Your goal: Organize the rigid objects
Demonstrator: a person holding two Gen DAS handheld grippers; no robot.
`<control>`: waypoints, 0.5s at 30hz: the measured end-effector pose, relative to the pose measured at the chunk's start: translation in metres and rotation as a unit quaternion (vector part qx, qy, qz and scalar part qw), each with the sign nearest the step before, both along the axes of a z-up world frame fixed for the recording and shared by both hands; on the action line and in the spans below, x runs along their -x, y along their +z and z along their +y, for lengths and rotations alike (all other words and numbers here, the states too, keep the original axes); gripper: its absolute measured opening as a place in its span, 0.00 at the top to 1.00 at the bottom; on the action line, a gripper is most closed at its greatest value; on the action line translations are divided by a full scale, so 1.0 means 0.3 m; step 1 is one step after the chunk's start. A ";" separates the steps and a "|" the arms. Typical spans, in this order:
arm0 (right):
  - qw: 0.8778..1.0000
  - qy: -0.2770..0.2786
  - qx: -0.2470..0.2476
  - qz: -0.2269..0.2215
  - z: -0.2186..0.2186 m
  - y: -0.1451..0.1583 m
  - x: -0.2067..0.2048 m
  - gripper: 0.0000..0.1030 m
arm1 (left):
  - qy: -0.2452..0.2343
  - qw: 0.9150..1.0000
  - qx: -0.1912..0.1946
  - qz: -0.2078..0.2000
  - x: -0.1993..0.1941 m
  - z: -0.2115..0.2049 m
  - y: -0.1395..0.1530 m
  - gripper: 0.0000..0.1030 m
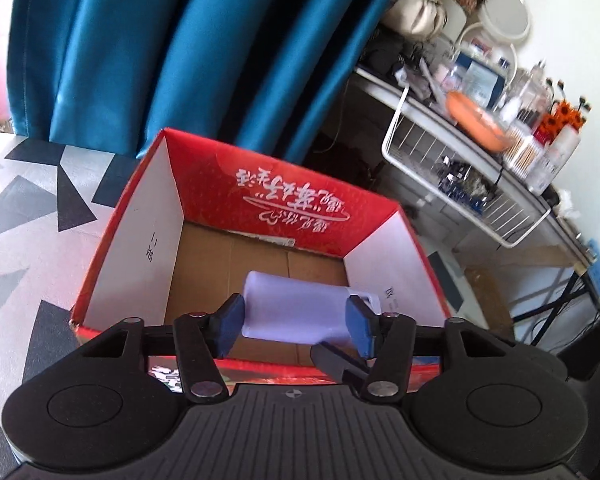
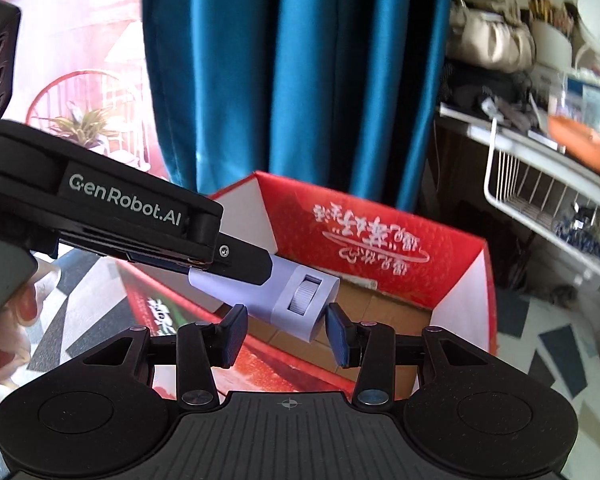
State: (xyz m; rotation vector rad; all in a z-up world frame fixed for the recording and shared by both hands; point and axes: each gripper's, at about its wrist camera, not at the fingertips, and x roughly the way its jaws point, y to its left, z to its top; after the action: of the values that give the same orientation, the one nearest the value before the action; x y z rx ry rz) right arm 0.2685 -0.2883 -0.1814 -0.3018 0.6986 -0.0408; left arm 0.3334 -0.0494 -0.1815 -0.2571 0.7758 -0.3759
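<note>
A pale lavender plastic device with a ribbed wheel (image 2: 296,298) is held over an open red cardboard box (image 1: 260,184). My left gripper (image 1: 294,326) is shut on the lavender device (image 1: 296,312), its blue pads on both sides, above the box's near edge. In the right wrist view the left gripper (image 2: 140,220) reaches in from the left, holding the device over the box (image 2: 380,240). My right gripper (image 2: 286,336) is open, its pads either side of the device's wheel end without clear contact.
The box stands on a surface with a grey, black and white triangle pattern (image 1: 28,216). Teal curtains (image 1: 180,52) hang behind. A cluttered white desk with a wire basket (image 1: 440,160) is at the right.
</note>
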 end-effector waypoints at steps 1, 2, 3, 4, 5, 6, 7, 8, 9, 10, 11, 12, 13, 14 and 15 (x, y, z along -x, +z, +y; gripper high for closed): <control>1.000 -0.005 -0.012 0.001 -0.012 -0.004 -0.016 0.60 | -0.003 1.000 0.000 0.008 -0.014 -0.006 -0.011 0.37; 1.000 -0.012 -0.019 0.005 -0.021 -0.009 -0.034 0.60 | -0.005 1.000 0.004 0.017 -0.030 -0.008 -0.023 0.36; 1.000 -0.018 -0.021 0.009 -0.028 -0.012 -0.050 0.60 | -0.006 1.000 0.007 0.026 -0.046 -0.009 -0.038 0.36; 0.999 -0.022 -0.022 0.012 -0.034 -0.017 -0.064 0.60 | -0.005 0.999 0.010 0.032 -0.058 -0.010 -0.052 0.36; 0.999 -0.026 -0.023 0.015 -0.042 -0.022 -0.075 0.60 | -0.001 1.000 0.004 0.025 -0.061 -0.015 -0.053 0.33; 0.999 -0.029 -0.025 0.024 -0.051 -0.029 -0.092 0.61 | -0.005 1.000 0.001 0.024 -0.069 -0.023 -0.053 0.31; 0.999 -0.029 -0.030 0.030 -0.061 -0.035 -0.103 0.61 | -0.006 1.000 -0.007 0.025 -0.076 -0.031 -0.052 0.31; 0.998 -0.033 -0.034 0.034 -0.069 -0.041 -0.114 0.61 | -0.008 1.000 -0.013 0.024 -0.082 -0.036 -0.055 0.31; 0.998 -0.036 -0.039 0.039 -0.078 -0.045 -0.126 0.61 | -0.009 0.999 -0.019 0.024 -0.088 -0.041 -0.055 0.31; 0.997 -0.042 -0.043 0.045 -0.084 -0.052 -0.137 0.61 | -0.009 0.999 -0.022 0.025 -0.097 -0.041 -0.057 0.31; 0.996 -0.048 -0.051 0.049 -0.092 -0.057 -0.146 0.62 | -0.011 0.999 -0.021 0.024 -0.100 -0.040 -0.057 0.31; 0.995 -0.054 -0.060 0.051 -0.097 -0.060 -0.147 0.62 | -0.014 0.999 -0.014 0.027 -0.102 -0.033 -0.060 0.31; 0.995 -0.060 -0.069 0.050 -0.110 -0.059 -0.153 0.62 | -0.015 0.999 -0.009 0.028 -0.102 -0.031 -0.062 0.31; 0.994 -0.067 -0.078 0.049 -0.122 -0.059 -0.156 0.62 | -0.016 0.999 -0.007 0.027 -0.098 -0.030 -0.062 0.31; 0.993 -0.071 -0.086 0.048 -0.135 -0.059 -0.159 0.62 | -0.018 0.999 -0.007 0.027 -0.098 -0.034 -0.063 0.31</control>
State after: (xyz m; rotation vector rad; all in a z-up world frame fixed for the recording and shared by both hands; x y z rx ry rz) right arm 0.3162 -0.3288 -0.1990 -0.0884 0.8122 -0.1024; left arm 0.3628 -0.0594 -0.2003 -0.2414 0.8376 -0.3990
